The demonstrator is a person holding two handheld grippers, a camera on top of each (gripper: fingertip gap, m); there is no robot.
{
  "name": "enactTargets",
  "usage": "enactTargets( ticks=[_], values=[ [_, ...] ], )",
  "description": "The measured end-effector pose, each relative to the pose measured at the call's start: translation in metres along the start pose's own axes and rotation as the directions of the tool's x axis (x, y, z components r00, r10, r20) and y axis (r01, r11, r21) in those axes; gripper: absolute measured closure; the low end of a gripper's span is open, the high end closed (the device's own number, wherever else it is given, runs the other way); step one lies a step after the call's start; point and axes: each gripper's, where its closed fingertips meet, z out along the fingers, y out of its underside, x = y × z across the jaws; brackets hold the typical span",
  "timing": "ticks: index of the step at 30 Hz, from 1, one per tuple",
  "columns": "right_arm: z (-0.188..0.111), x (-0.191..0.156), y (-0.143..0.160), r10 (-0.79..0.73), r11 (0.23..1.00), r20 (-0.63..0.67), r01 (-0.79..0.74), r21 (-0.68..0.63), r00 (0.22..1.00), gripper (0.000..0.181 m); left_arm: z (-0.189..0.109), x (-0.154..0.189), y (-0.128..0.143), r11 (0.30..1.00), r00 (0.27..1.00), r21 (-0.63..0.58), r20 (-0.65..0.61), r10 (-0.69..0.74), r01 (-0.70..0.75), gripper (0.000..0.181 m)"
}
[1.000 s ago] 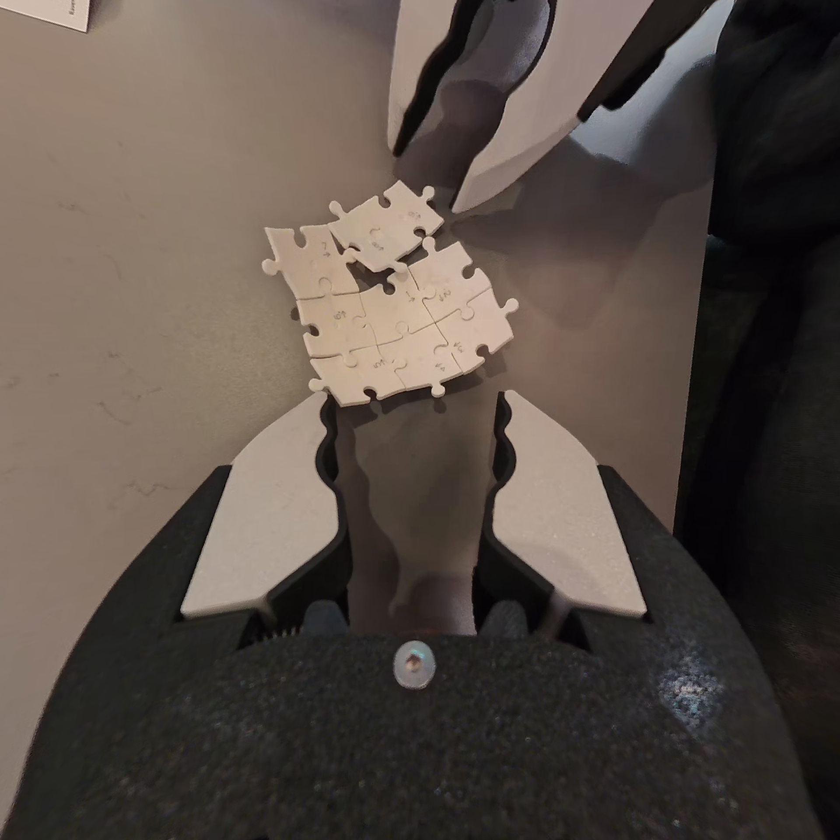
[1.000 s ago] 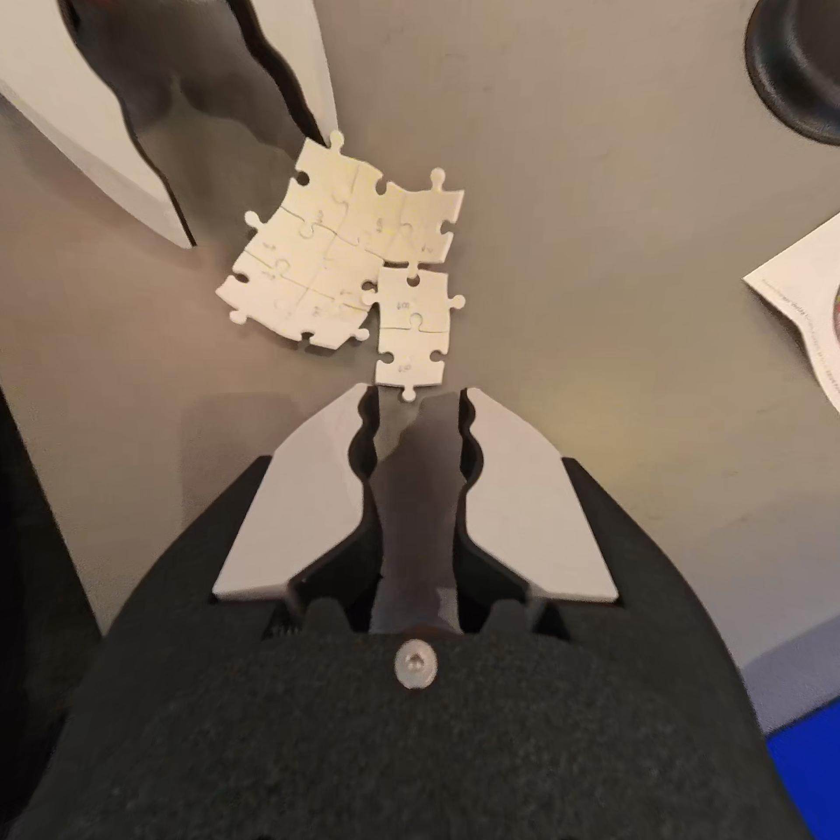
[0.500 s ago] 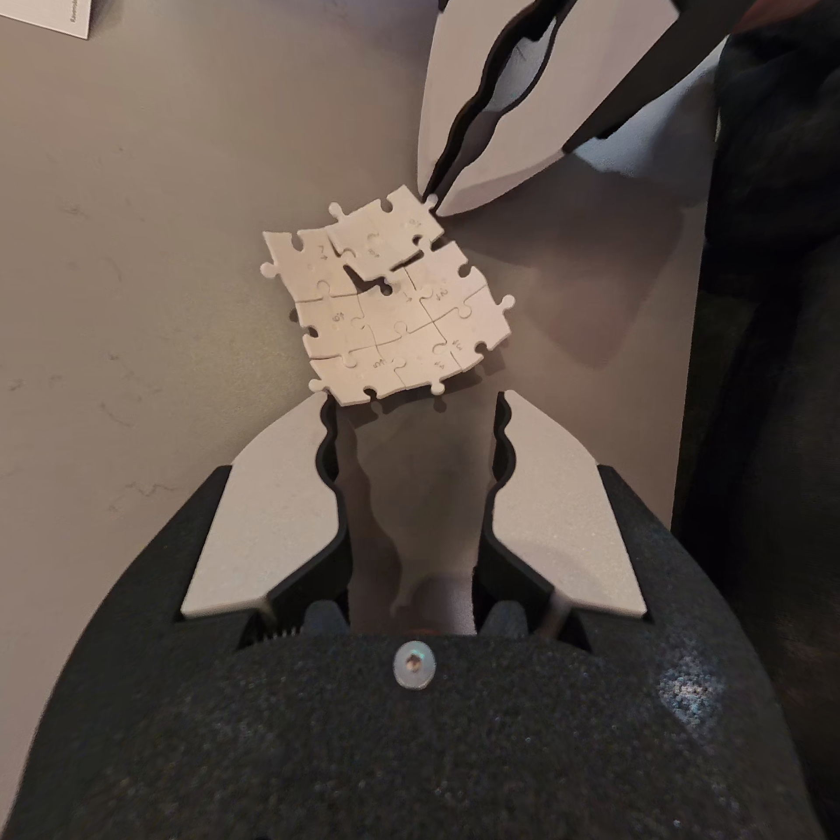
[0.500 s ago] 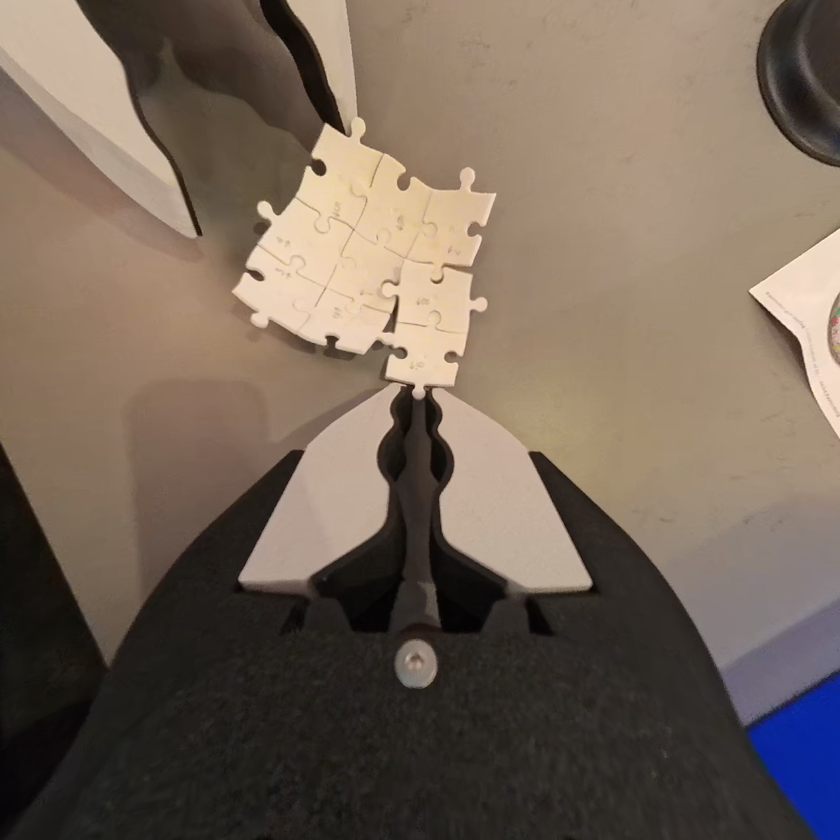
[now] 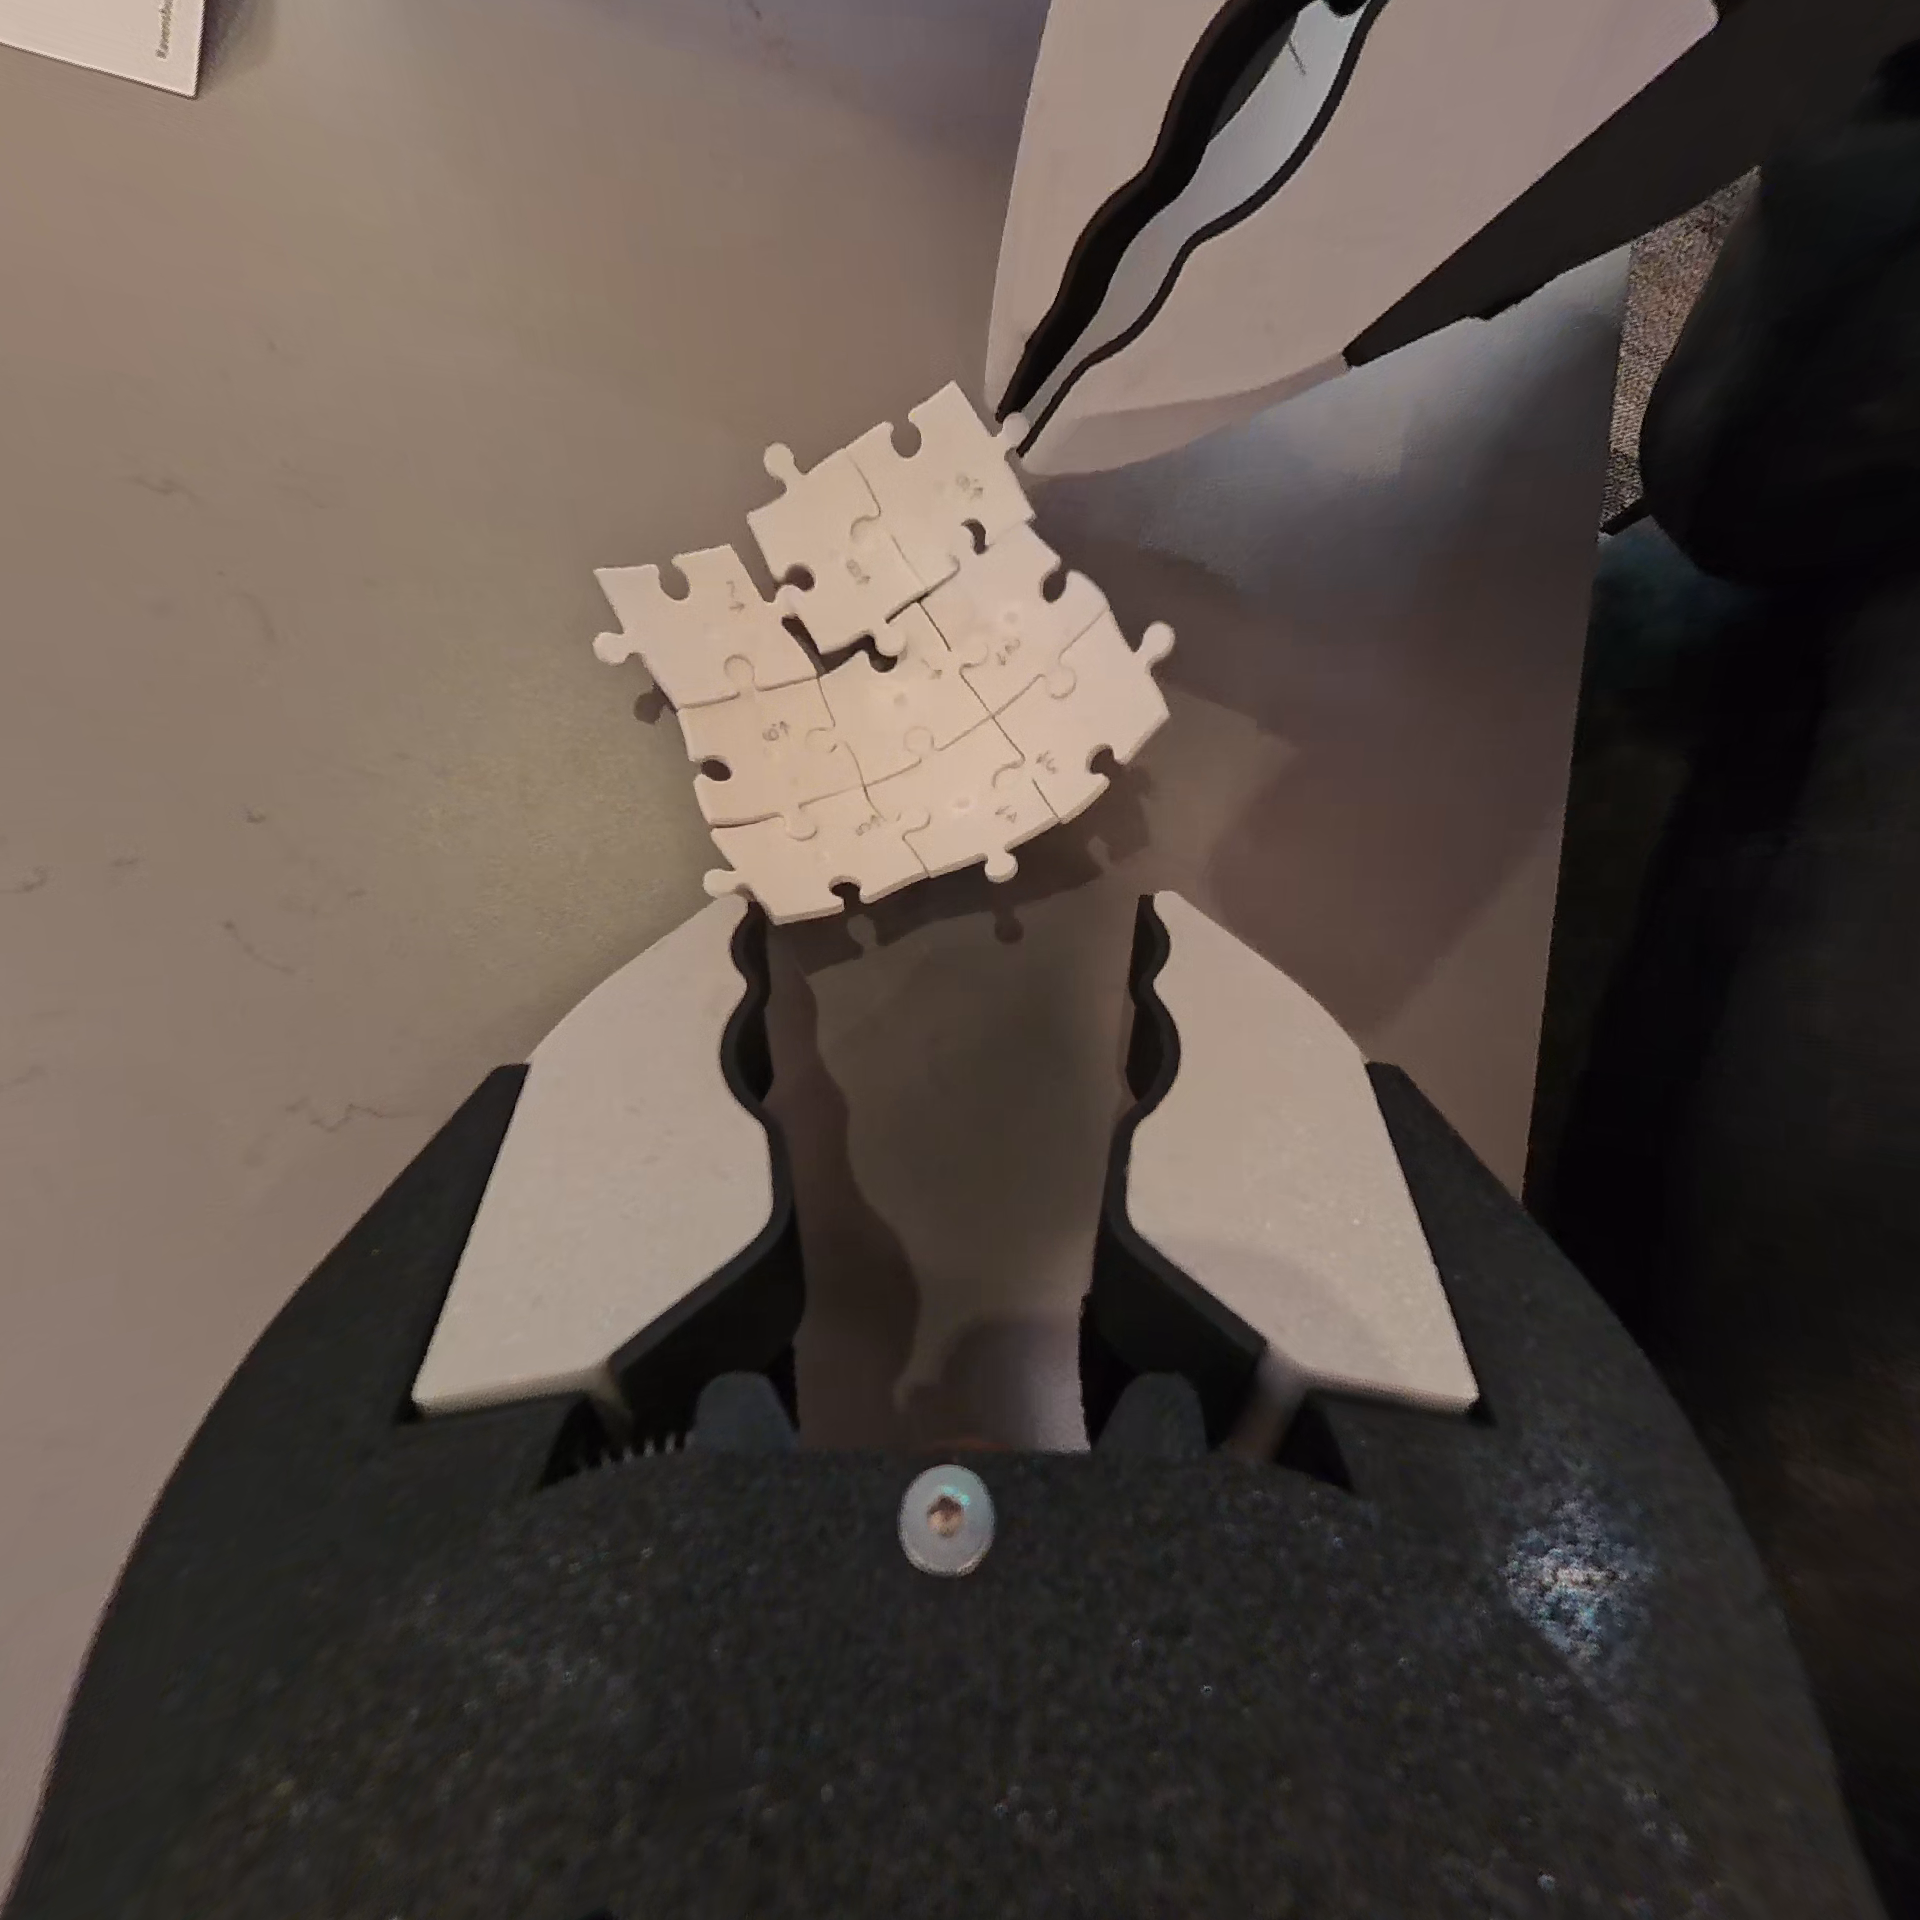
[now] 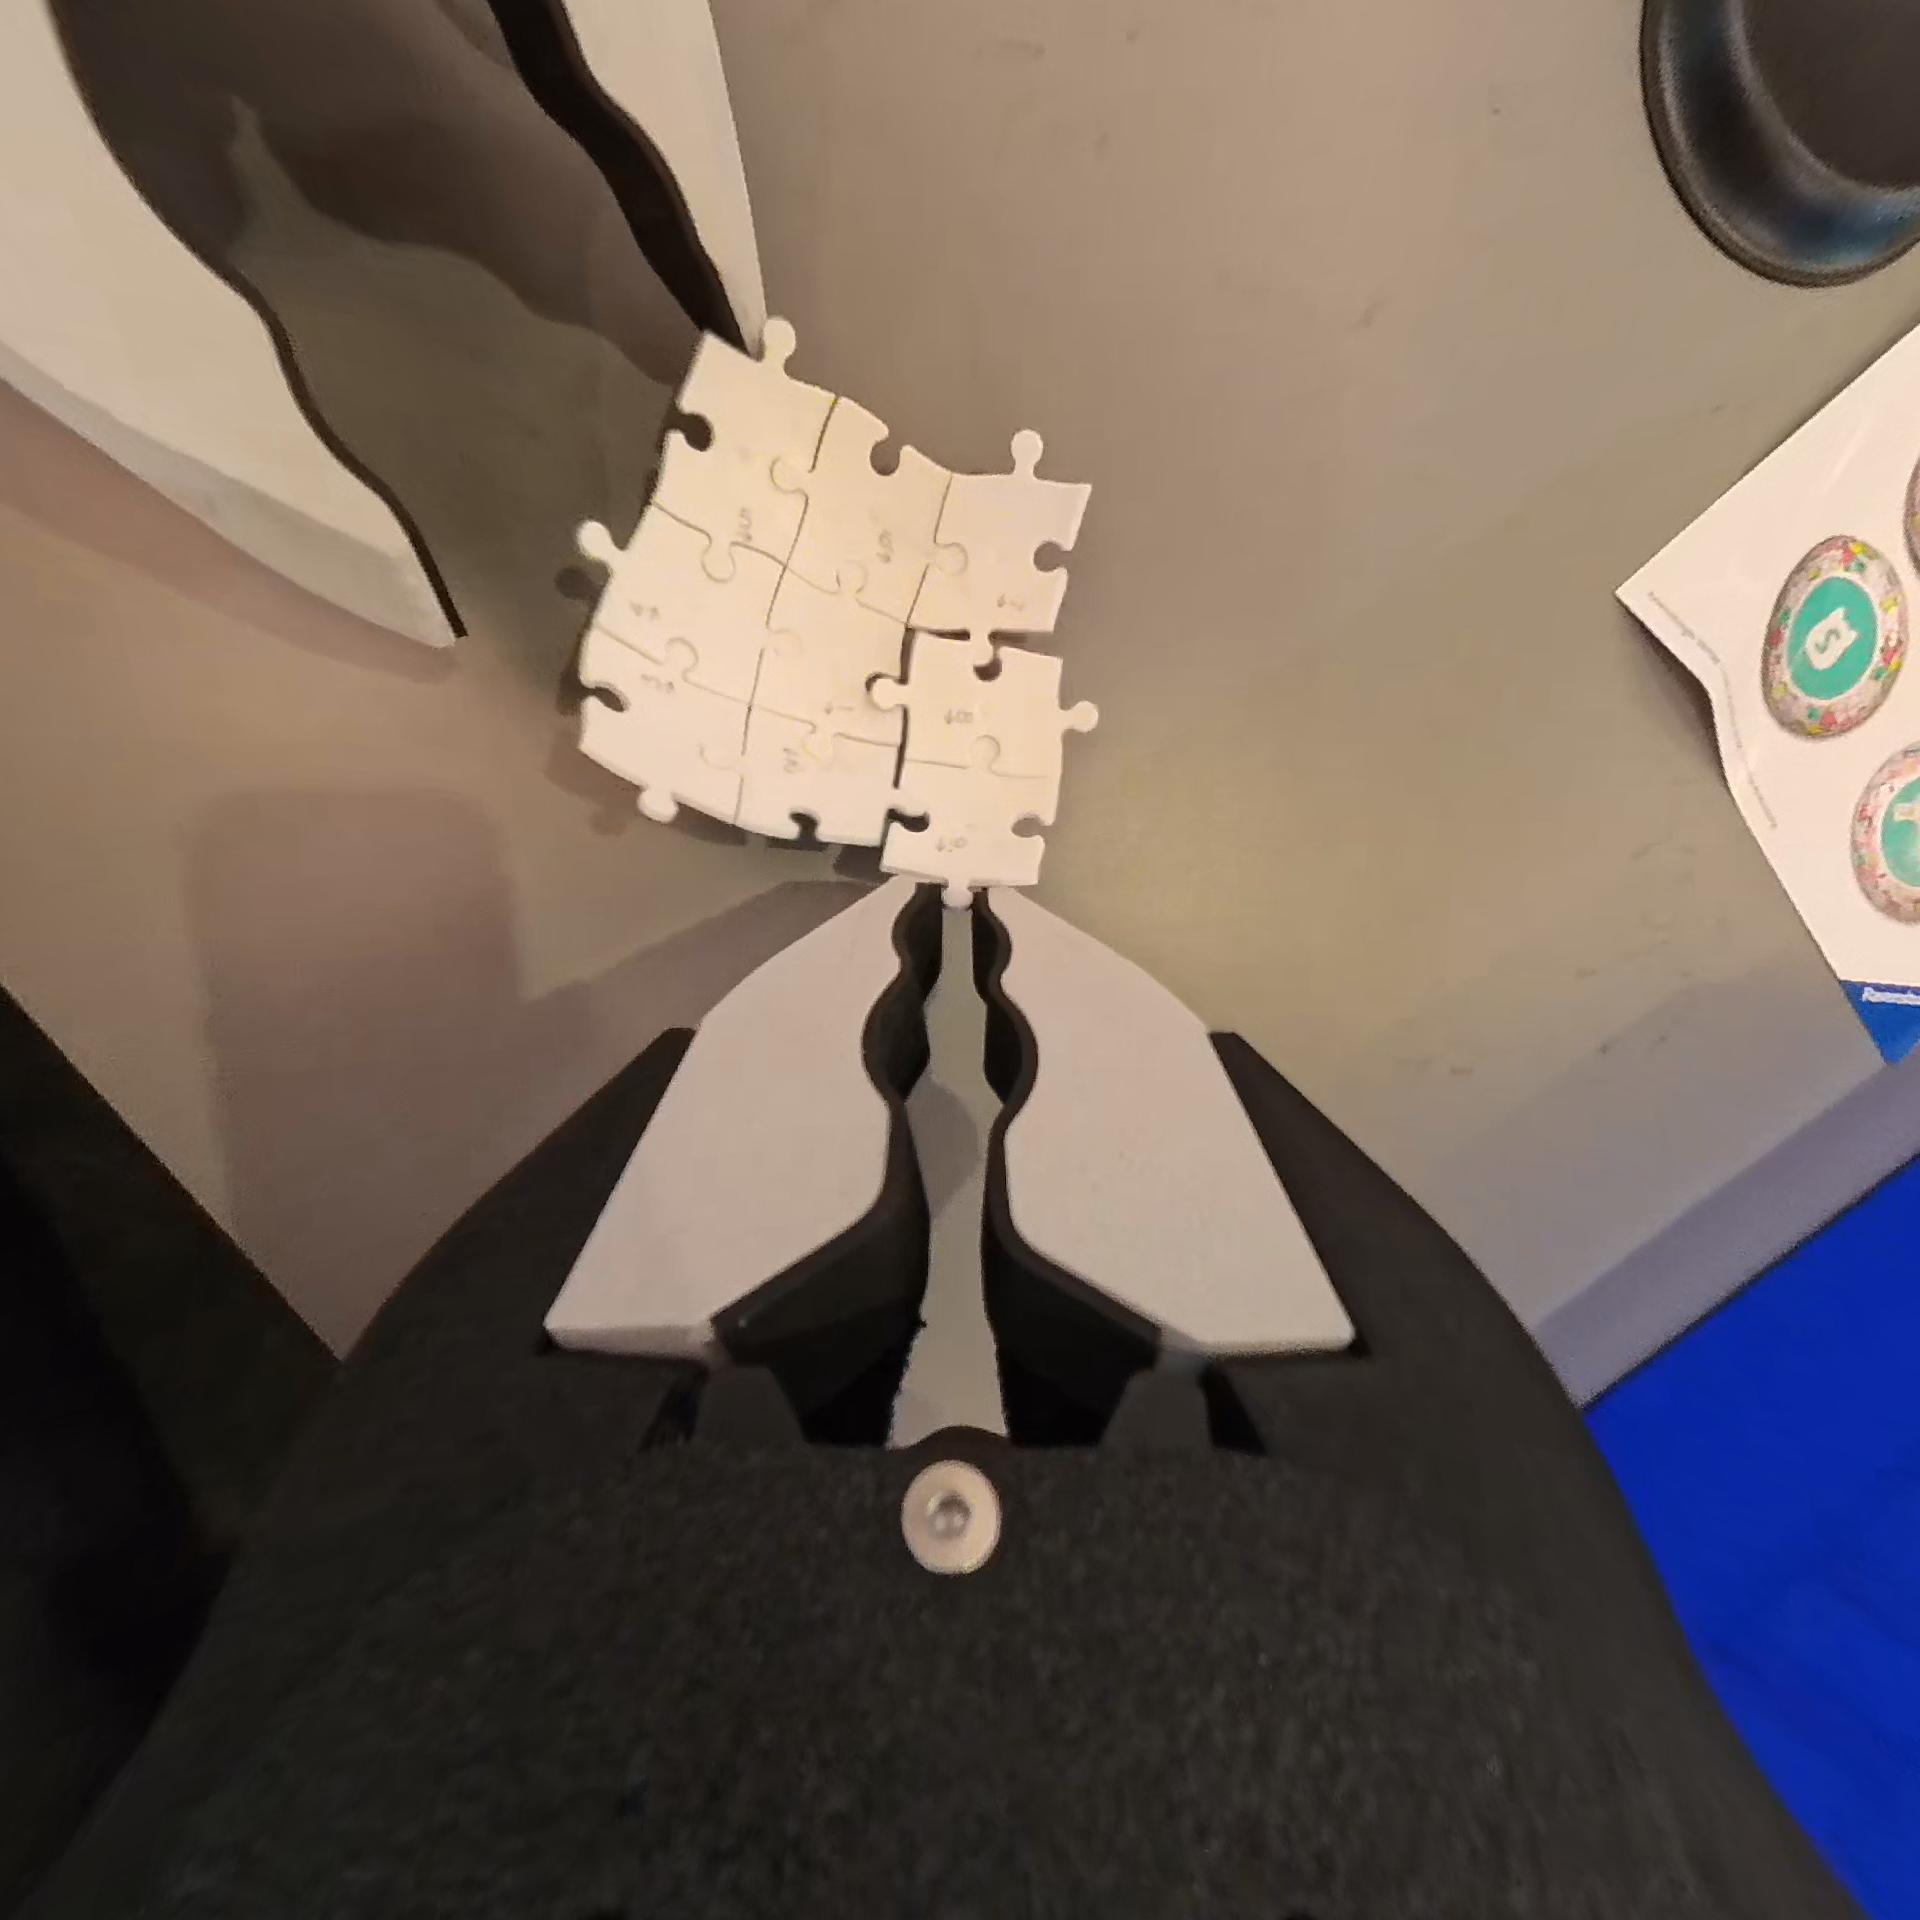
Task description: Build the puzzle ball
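Your right tongs are clenched on the knob at the near end of the strip, a pair of joined white pieces. Your left tongs stand released, wide apart, with one fingertip touching or just beside the near corner of the patch.

Both strip and patch sit on the grey surface, near its right edge as your left view shows it, where the surface drops off to something dark. The strip's long axis runs straight out from your right tongs toward the patch. Its far end rides up over the patch's edge instead of dropping in: you can see a dark gap at that corner in both views. That overlap is what the next move turns on. Judging from this, the strip wants a small turn and a press down, while your left tongs brace the opposite side.

The pieces are matte, stiff, thin, and slightly curved, so the patch bows up off the surface and may rock or slide when pushed. A printed sheet with round pictures lies toward the right in your right view, well apart from the work.
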Motion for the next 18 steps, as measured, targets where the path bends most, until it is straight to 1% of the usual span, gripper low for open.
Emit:
enactTargets(
  ticks=[7, 13, 18],
  values=[
    [-0.0018, 0.0005, 0.0031, -0.018, 0.999, -0.019, 0.017, -0.038, 1.0, 0.176, 0.0001, 0.0014, -0.0001, 1.0, 1.0, 0.0, -0.001, 0.004, -0.004, 0.115],
    [-0.0046, 0.0024, 0.0022, -0.027, 0.999, -0.02, 0.026, -0.038, 0.999, 0.176, -0.0002, 0.0004, 0.0006, 1.0, 1.0, 0.0, 0.0, 0.001, -0.001, 0.115],
    [-0.0065, 0.0075, 0.0043, -0.034, 0.998, -0.046, 0.032, -0.052, 0.998, 0.176, -0.0001, 0.0008, 0.0003, 1.0, 1.0, -0.001, 0.001, 0.003, -0.003, 0.115]
  ],
)
